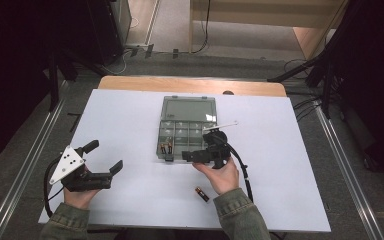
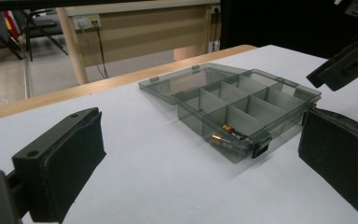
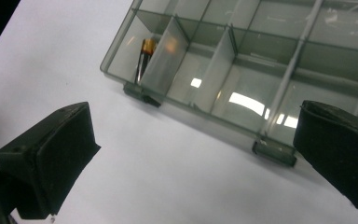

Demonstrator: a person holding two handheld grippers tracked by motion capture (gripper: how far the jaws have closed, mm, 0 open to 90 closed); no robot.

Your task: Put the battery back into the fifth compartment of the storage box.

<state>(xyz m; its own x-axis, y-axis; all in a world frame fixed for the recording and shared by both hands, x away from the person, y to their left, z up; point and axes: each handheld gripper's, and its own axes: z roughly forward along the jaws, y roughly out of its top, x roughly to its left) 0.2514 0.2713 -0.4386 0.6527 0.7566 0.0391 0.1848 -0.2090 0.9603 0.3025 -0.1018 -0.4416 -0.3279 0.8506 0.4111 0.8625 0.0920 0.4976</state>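
My right gripper (image 1: 206, 156) hangs over the near edge of the compartment box (image 1: 185, 146) with its jaws spread wide and nothing between them, the batteries (image 1: 166, 148) already lying in the box's near-left compartment. The next thing to fetch, as I judge it, is the loose battery (image 1: 202, 194) on the white table (image 1: 130, 200), which lies behind that gripper, on my side of it and just beside my right wrist, with its long axis slanting across the table. My left gripper (image 1: 106, 156), also wide open and empty, sits well off to the left, so the right hand is clearly the nearer one.
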